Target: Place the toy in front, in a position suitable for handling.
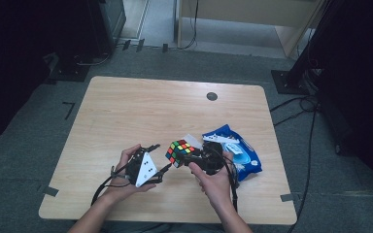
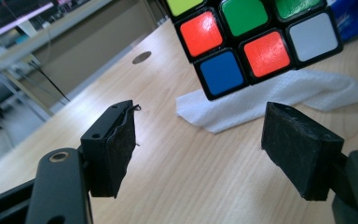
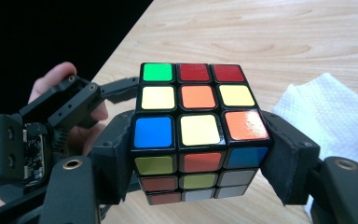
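Plastic puzzle cube [image 3: 199,128], rigid, light, slick faces; right gripper [image 3: 200,158] clamps its opposite sides, grip there. Left gripper [image 2: 198,144] empty, jaws apart, just below cube.

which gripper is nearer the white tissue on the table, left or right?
Right. The right gripper, shut on the cube, sits just in front of the tissue. The left gripper, jaws open, is farther off, beyond the cube from the tissue.

One cube [image 1: 180,151] – one tissue [image 1: 192,141] – one blue packet [image 1: 240,154].
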### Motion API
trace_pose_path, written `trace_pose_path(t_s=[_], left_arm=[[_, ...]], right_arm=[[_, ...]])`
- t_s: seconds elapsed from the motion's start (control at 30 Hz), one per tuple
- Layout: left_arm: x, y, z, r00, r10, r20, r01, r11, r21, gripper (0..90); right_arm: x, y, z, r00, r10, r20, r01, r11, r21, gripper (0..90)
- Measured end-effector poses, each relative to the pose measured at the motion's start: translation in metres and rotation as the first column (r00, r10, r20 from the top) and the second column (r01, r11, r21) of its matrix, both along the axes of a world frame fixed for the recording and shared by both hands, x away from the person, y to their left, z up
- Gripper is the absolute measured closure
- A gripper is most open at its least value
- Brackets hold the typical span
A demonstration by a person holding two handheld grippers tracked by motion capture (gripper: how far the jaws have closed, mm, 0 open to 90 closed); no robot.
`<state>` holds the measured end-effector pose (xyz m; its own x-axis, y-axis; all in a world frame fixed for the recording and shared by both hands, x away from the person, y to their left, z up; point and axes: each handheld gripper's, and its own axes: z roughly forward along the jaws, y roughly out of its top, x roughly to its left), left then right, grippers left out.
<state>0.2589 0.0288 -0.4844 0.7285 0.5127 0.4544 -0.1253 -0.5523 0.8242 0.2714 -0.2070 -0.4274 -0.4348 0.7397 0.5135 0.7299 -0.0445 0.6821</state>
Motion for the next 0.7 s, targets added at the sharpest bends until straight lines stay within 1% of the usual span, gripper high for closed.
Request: trace_pose_path(t_s=[0.03, 0.07, 0.13, 0.23, 0.3, 0.4, 0.43, 0.5, 0.53, 0.63, 0.7], left_arm=[[-0.001, -0.001, -0.001, 0.9993, -0.003, 0.036, 0.002, 0.9998, 0.021, 26.3], [-0.001, -0.002, -0.002, 0.9981, -0.01, 0.061, 0.008, 0.9992, 0.038, 26.3], [-0.002, -0.004, -0.004, 0.9957, -0.025, 0.089, 0.02, 0.9981, 0.058, 25.3], [-0.004, -0.008, -0.006, 0.9922, -0.039, 0.119, 0.03, 0.9965, 0.078, 23.7], [-0.005, -0.009, -0.006, 0.991, -0.051, 0.124, 0.039, 0.9947, 0.095, 21.4], [-0.008, -0.013, -0.008, 0.9874, -0.066, 0.144, 0.047, 0.9901, 0.132, 19.2], [-0.008, -0.015, -0.008, 0.9873, -0.072, 0.142, 0.052, 0.9894, 0.135, 18.8], [-0.01, -0.018, -0.008, 0.9864, -0.08, 0.144, 0.058, 0.9871, 0.149, 17.2], [-0.011, -0.019, -0.008, 0.9851, -0.084, 0.15, 0.059, 0.9847, 0.164, 17.1], [-0.012, -0.022, -0.009, 0.9823, -0.099, 0.159, 0.069, 0.9807, 0.183, 15.8], [-0.014, -0.023, -0.01, 0.9803, -0.111, 0.163, 0.076, 0.9753, 0.208, 14.8]], right_arm=[[0.0, 0.001, 0.0, 0.9999, 0.006, -0.009, -0.006, 1.0, -0.004, 34.4], [0.001, 0.001, 0.0, 0.9998, 0.014, -0.015, -0.014, 1.0, -0.01, 34.4], [0.002, 0.003, 0.0, 0.9989, 0.034, -0.032, -0.034, 0.999, -0.022, 34.4], [0.002, 0.006, 0.0, 0.9967, 0.058, -0.056, -0.061, 0.997, -0.044, 34.4], [0.003, 0.009, -0.001, 0.9951, 0.068, -0.071, -0.073, 0.995, -0.063, 34.4], [0.004, 0.012, -0.002, 0.9936, 0.074, -0.086, -0.082, 0.992, -0.097, 34.4], [0.004, 0.013, -0.002, 0.993, 0.073, -0.093, -0.083, 0.991, -0.109, 34.4], [0.005, 0.015, -0.002, 0.992, 0.077, -0.101, -0.09, 0.986, -0.139, 34.4], [0.005, 0.016, -0.002, 0.9915, 0.08, -0.102, -0.095, 0.984, -0.152, 34.4], [0.004, 0.021, 0.001, 0.9883, 0.101, -0.115, -0.123, 0.971, -0.204, 34.4], [0.004, 0.025, 0.002, 0.9848, 0.122, -0.124, -0.149, 0.96, -0.235, 34.4]])
